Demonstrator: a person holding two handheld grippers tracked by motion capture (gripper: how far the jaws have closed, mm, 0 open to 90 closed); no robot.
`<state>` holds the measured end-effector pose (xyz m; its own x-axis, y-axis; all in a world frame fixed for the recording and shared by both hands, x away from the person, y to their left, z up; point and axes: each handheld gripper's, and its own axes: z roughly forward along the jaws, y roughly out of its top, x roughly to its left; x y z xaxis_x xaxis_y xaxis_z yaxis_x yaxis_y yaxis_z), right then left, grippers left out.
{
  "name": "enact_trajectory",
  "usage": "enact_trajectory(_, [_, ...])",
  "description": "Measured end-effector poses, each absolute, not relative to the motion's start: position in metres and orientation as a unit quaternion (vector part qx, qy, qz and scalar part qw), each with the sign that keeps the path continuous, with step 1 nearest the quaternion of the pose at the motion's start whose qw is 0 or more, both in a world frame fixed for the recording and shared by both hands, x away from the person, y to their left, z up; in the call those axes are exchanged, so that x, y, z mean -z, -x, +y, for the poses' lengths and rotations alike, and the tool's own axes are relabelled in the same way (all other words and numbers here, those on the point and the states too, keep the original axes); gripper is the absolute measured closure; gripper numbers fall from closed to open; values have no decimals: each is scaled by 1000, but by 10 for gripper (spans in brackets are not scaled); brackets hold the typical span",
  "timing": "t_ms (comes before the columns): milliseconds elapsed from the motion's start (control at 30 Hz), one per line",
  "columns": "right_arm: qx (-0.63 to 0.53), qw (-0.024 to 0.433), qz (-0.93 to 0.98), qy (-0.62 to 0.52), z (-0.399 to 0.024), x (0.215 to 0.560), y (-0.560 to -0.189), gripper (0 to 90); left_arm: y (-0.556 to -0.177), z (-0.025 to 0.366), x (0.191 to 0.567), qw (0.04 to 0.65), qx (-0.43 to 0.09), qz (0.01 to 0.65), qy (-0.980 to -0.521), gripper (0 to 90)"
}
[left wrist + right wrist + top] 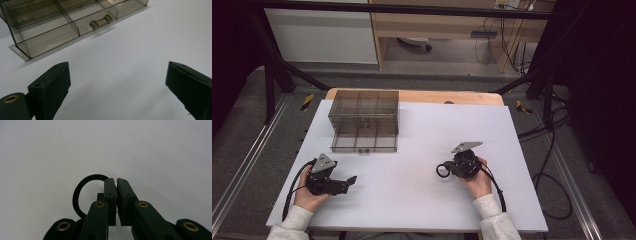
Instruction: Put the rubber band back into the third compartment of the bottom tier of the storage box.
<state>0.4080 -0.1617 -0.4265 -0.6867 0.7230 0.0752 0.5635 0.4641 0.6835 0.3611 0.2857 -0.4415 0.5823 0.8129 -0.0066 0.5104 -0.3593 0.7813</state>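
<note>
**Hidden and cropped parts of the scene**

In the right gripper view, the black ring (82, 192) is partly covered by the pressed-together jaws of the right gripper (116, 181); whether the pads pinch it cannot be told. In the left gripper view, the smoky drawer box (62, 22) is cut off by the top and left edges, and both jaws run past the bottom edge. In the high view, the drawer handles are too small to make out, and the person's sleeves are cropped at the near edge.
</note>
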Motion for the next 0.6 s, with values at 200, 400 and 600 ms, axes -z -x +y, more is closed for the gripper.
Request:
enact_trajectory(200, [-357, 116, 846, -378, -163, 423, -407, 866, -361, 286, 441, 387, -196, 412, -801, 57])
enact_trajectory(400, [-361, 119, 845, -377, -164, 420, -406, 866, -361, 286, 441, 387, -196, 412, -801, 57])
enact_trajectory(600, [-365, 122, 842, -378, -165, 417, -406, 866, -361, 286, 441, 388, -196, 412, -801, 57])
